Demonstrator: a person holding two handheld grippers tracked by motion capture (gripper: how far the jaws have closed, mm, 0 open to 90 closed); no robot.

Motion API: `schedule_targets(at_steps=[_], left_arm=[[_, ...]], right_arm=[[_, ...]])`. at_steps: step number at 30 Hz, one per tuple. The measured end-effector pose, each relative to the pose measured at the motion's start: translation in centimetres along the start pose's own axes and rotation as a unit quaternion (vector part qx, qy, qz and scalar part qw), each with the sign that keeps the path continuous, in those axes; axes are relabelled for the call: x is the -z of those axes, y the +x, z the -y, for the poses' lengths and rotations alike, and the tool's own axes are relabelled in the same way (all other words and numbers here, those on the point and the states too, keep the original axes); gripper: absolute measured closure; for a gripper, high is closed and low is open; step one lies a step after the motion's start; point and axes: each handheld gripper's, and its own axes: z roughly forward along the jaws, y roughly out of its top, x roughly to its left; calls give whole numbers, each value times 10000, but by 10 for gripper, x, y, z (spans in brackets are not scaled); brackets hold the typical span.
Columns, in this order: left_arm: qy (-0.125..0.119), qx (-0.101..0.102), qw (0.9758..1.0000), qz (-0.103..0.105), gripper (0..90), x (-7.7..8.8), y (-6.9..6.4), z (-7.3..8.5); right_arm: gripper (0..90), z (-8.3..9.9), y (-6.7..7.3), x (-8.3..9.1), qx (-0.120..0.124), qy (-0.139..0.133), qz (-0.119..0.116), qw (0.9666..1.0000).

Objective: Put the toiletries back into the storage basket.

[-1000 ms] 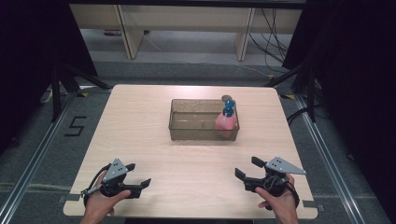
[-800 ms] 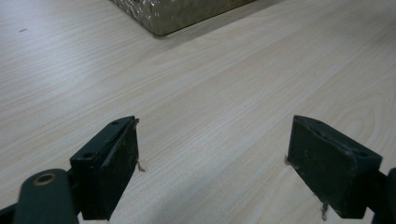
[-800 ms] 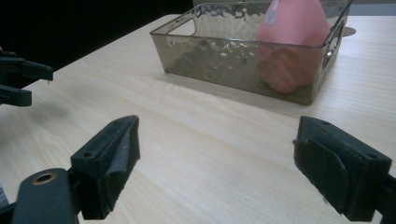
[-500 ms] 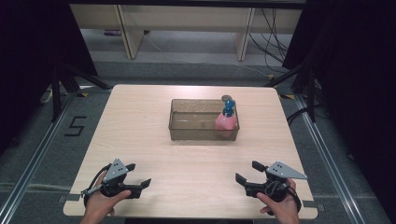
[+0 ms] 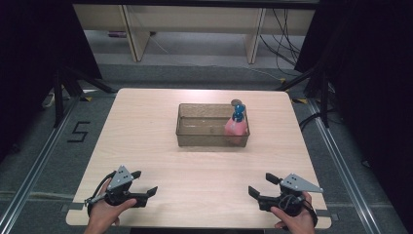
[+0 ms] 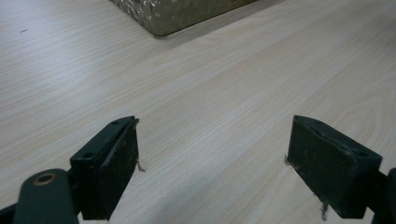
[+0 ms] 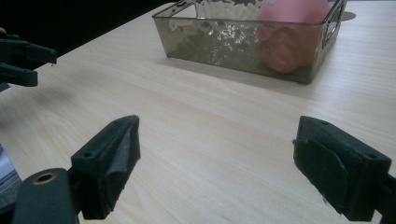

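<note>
A clear smoky plastic bin (image 5: 195, 139) stands in the middle of the wooden table. Inside its right end leans a pink bottle with a blue cap (image 5: 235, 126), seen through the bin wall as a pink shape (image 7: 289, 42) in the right gripper view. My left gripper (image 5: 145, 182) rests open near the table's front left, nothing between its jaws (image 6: 212, 163). My right gripper (image 5: 263, 185) sits open near the front right, jaws apart over bare wood (image 7: 217, 163). The bin corner (image 6: 187, 16) lies ahead of the left gripper.
A small round dark object (image 5: 236, 103) lies on the table just behind the bin's right end. The left gripper's jaws (image 7: 23, 60) show at the left edge of the right gripper view. Black frame legs and a floor mark "5" (image 5: 80, 131) flank the table.
The right gripper has drawn back slightly toward the table's front edge. The left gripper and the bin with the bottle stay where they were.
</note>
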Motion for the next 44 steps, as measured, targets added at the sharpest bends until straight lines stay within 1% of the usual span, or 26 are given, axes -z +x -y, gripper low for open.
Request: schedule_targets(at_steps=[1,2,3,4,5,6,8,9,10,11,13,14,17,18,19,20,21,23,24,26,27,29,30,40,42,44], left_arm=[[2,-2,10000,0,159,0,0,0],[32,-20,10000,-18,158,0,0,0],[52,-37,10000,-25,158,1,0,0],[79,-85,9999,-24,158,1,1,0],[79,-85,9999,-24,158,1,1,0],[72,-77,9999,-19,158,0,0,0],[70,-47,10000,-26,158,0,0,0],[87,-48,9999,-35,158,0,0,0],[89,-47,9999,-38,158,0,0,0],[83,-48,9999,-34,158,0,0,0],[72,-47,10000,-27,158,0,0,0],[71,-100,9999,-15,158,0,0,0],[69,-88,9999,-13,158,0,0,0],[77,-95,9999,-15,158,0,0,0],[77,-95,9999,-15,158,0,0,0],[62,-75,10000,-22,158,0,0,0],[64,-45,10000,-33,158,0,-1,0],[66,-86,9999,-24,158,0,0,0],[64,-78,9999,-27,157,0,0,0],[29,-57,10000,-15,158,0,-1,0],[35,-67,10000,-14,158,-1,-1,0],[34,-53,10000,-20,158,-1,-1,0],[36,-51,10000,-20,158,-1,-1,0],[18,-39,10000,1,158,-1,-1,0],[70,-91,9999,-9,158,0,-1,0],[19,-42,10000,-2,158,-1,-1,0]], right_arm=[[157,1,-1,0,63,-48,-22,10000],[157,2,0,1,30,51,6,10000],[157,2,2,2,-63,80,-37,9999],[157,3,1,2,59,50,-8,10000],[157,3,1,3,122,102,-21,9999],[157,4,2,1,164,67,0,9998],[157,4,3,3,228,153,-7,9996],[157,5,6,4,96,208,-63,9997],[157,6,4,2,248,167,-2,9996],[157,6,4,3,320,215,-44,9992],[157,7,7,2,184,212,-49,9996],[157,7,6,3,277,194,-78,9994],[157,8,6,4,351,268,-36,9990],[157,9,9,5,113,326,-90,9994],[157,9,9,5,137,375,-92,9992],[157,10,7,4,307,237,-116,9992],[157,10,7,3,321,240,-95,9992],[157,11,9,6,223,357,-83,9991],[157,11,7,5,349,308,-97,9989],[157,12,8,7,362,299,-108,9988],[157,13,10,6,241,272,-121,9993],[157,12,8,8,409,339,-98,9985],[157,13,8,8,387,358,-148,9985],[157,13,9,8,353,359,-148,9986],[157,13,9,8,357,351,-151,9986],[157,13,9,8,350,349,-177,9986]])
